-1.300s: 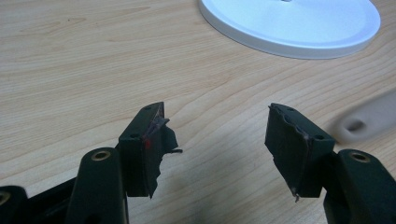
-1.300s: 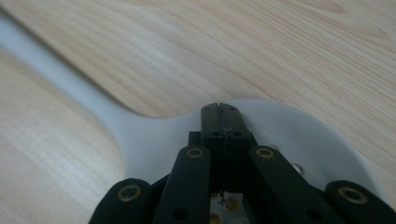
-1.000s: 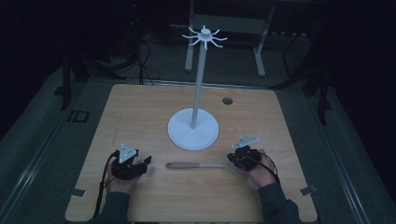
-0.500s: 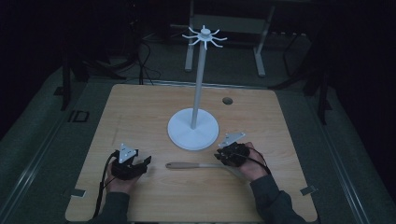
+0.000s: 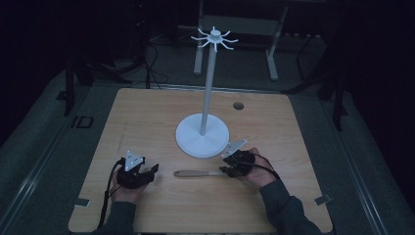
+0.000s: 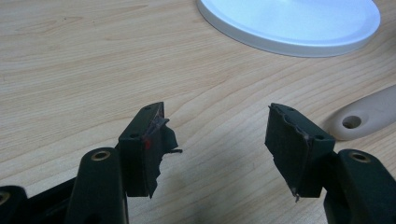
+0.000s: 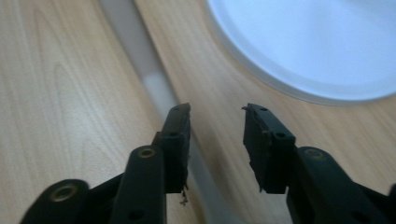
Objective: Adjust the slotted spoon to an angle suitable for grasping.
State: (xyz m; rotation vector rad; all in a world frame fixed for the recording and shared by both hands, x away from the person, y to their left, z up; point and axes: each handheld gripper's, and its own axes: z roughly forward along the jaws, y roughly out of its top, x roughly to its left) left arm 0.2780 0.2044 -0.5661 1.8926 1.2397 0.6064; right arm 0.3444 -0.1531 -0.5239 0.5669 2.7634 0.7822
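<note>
The utensil (image 5: 198, 173) lies flat on the counter (image 5: 147, 117), near the white stand (image 5: 202, 135). The right gripper (image 5: 226, 169), fingers wide, is at its right end; the left gripper (image 5: 152, 170) waits wide open. Nothing is lifted or hung yet

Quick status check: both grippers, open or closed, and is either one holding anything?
Left gripper: open, holding nothing, bare table between its jaws.
Right gripper: open, holding nothing, by the utensil handle on the table.
</note>
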